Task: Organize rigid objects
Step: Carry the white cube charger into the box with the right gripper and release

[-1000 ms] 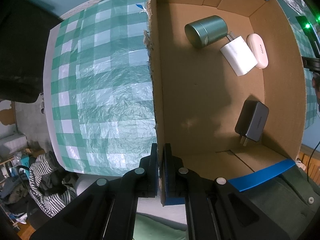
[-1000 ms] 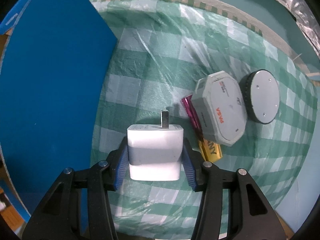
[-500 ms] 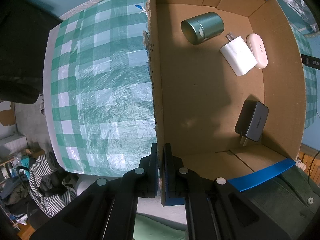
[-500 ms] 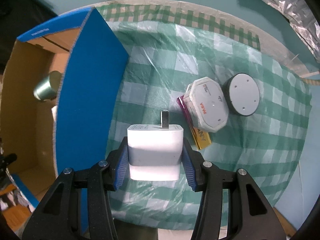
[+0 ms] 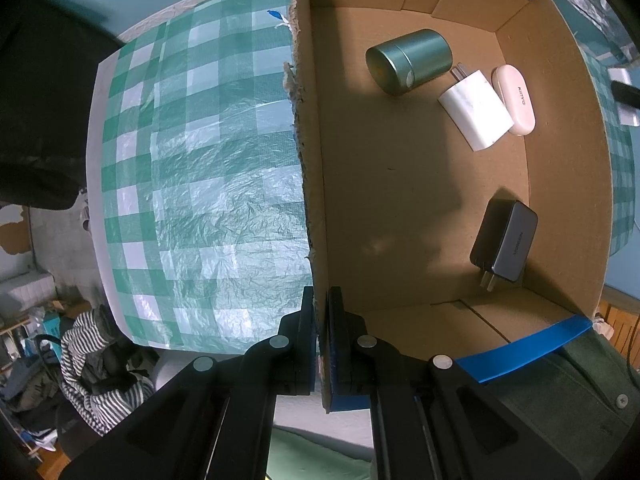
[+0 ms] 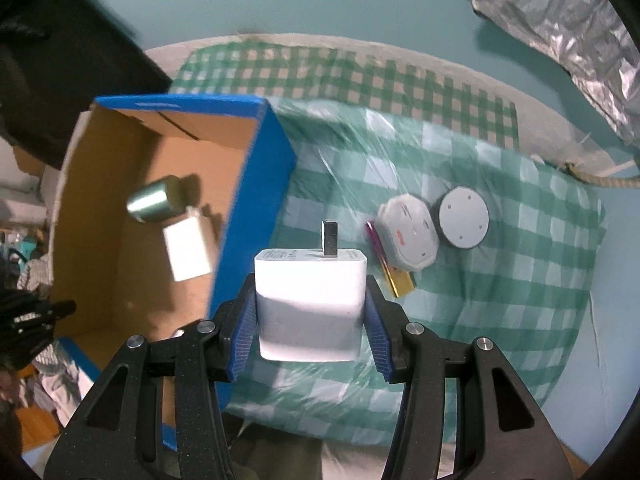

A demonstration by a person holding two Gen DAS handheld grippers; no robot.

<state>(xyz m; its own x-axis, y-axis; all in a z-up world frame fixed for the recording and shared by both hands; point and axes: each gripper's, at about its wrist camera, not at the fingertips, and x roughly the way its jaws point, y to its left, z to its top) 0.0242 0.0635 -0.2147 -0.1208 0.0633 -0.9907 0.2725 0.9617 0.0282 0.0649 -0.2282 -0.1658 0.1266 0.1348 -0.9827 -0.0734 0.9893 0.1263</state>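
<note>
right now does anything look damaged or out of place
The cardboard box has a ragged, torn top edge on the wall that the left gripper pinches. Inside, the green canister lies on its side. Nothing looks spilled.

Blue-sided cardboard box (image 6: 256, 184) sits on the green-checked plastic tablecloth (image 6: 500, 280), left of the loose items in the right wrist view. In box: green metal tin (image 5: 408, 60) on its side at the far end, white wall charger (image 5: 476, 116) just beside it, white oval case (image 5: 514, 98) touching the charger's other side, dark grey power adapter (image 5: 506, 242) apart, nearer. On cloth right of box: grey octagonal case (image 6: 408, 238) on top of a magenta-and-gold flat pack (image 6: 394, 276), round grey disc (image 6: 464, 222) just beside it.
</note>
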